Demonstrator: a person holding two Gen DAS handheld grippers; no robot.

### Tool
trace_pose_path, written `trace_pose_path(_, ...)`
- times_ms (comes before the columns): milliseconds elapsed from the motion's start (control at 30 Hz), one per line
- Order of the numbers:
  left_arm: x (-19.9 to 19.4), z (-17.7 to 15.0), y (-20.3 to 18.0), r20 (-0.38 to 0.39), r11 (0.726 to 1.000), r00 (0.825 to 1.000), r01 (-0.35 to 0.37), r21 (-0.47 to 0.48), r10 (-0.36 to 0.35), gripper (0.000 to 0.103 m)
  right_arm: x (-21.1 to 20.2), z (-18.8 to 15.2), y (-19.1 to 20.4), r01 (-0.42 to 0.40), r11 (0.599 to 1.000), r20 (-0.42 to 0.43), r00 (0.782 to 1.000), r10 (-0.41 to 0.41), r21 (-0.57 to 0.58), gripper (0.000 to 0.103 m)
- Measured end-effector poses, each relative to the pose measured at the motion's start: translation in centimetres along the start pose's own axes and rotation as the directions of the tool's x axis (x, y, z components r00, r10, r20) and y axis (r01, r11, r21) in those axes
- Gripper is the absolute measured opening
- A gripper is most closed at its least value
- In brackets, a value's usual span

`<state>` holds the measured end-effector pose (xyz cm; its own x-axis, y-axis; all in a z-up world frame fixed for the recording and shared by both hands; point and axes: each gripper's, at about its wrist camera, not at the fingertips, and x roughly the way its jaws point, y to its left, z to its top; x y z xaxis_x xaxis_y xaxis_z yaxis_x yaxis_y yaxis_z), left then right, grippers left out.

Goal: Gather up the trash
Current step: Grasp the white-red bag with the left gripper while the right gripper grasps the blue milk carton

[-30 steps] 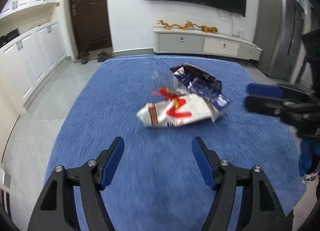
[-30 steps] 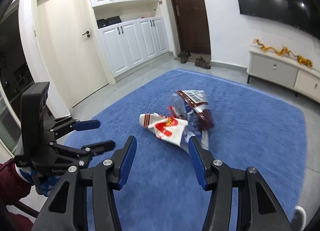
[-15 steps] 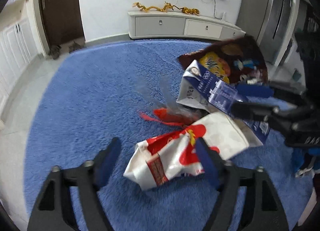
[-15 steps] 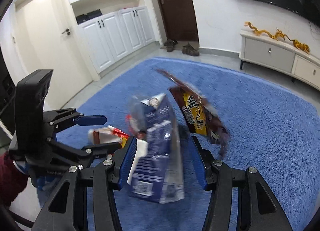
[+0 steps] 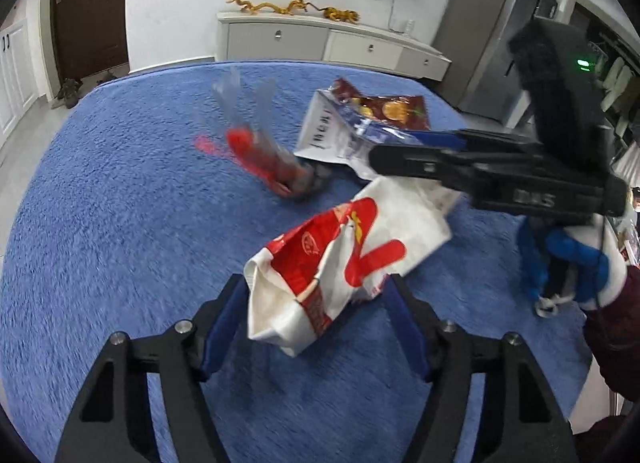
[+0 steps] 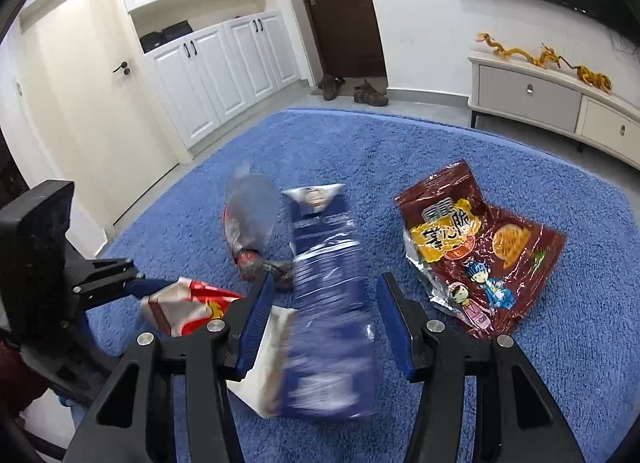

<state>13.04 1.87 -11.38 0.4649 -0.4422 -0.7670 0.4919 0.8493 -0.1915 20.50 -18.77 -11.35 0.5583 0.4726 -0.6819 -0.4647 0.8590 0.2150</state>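
A red-and-white bag (image 5: 332,271) lies crumpled on the blue rug (image 5: 100,223), its near end between the pads of my left gripper (image 5: 316,323). Those jaws are closing, and the pads are at the bag's edges without clearly pressing. In the right wrist view that gripper (image 6: 144,279) comes in from the left around the same bag (image 6: 188,303). My right gripper (image 6: 324,319) is open astride a blurred blue-and-white bag (image 6: 328,295). A dark red snack bag (image 6: 480,255) lies flat to its right. A clear wrapper with red print (image 5: 260,151) lies beyond.
A gloved hand (image 5: 580,275) holds the right gripper (image 5: 400,149) over the blue-and-white bag (image 5: 332,131). A low white cabinet (image 5: 320,43) stands past the rug. Shoes (image 6: 352,89) sit by the dark door, beside white cupboards (image 6: 224,75).
Both grippers have come down onto the pile. The left now straddles the red-and-white bag. The blue-and-white bag, upright half a second ago, lies flat between the right fingers, and the dark red bag has dropped to the rug.
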Motion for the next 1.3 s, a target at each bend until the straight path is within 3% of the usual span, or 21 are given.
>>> trace_pose_path(133, -0.1, -0.1, -0.1, 0.004, 1.000, 1.000, 0.004, -0.014, -0.004, 0.066, 0.0, -0.7, -0.6, -0.004, 1.000, -0.008, 1.000, 0.004, 0.008, 0.053)
trace_pose_path(300, 0.2, 1.0, 1.0, 0.022, 0.996, 0.999, 0.036, -0.087, -0.034, 0.055, 0.0, -1.1, -1.4, -0.035, 0.999, -0.018, 0.999, 0.035, 0.031, 0.037)
trace_pose_path(467, 0.7, 1.8, 0.7, 0.016, 0.991, 0.999, 0.045, -0.124, -0.043, 0.051, -0.8, -1.8, -2.5, -0.053, 0.997, -0.016, 0.998, 0.054, 0.063, 0.037)
trace_pose_path(667, -0.4, 1.7, -3.3, 0.043, 0.998, 0.998, -0.052, -0.038, 0.053, 0.049, -2.6, -3.0, -3.3, -0.059, 0.995, 0.002, 0.998, 0.059, 0.084, 0.037)
trace_pose_path(933, -3.2, -0.1, -6.7, 0.086, 0.987, 0.983, -0.160, -0.031, 0.162, 0.048, -7.2, -5.1, -4.3, -0.035, 0.993, 0.052, 0.998, 0.029, 0.111, 0.037)
trace_pose_path(1300, -6.8, -1.6, -12.4, 0.152, 0.956, 0.944, -0.290, -0.040, 0.293, 0.048, -14.4, -11.5, -6.1, -0.028, 0.984, 0.092, 0.996, 0.012, 0.178, 0.037)
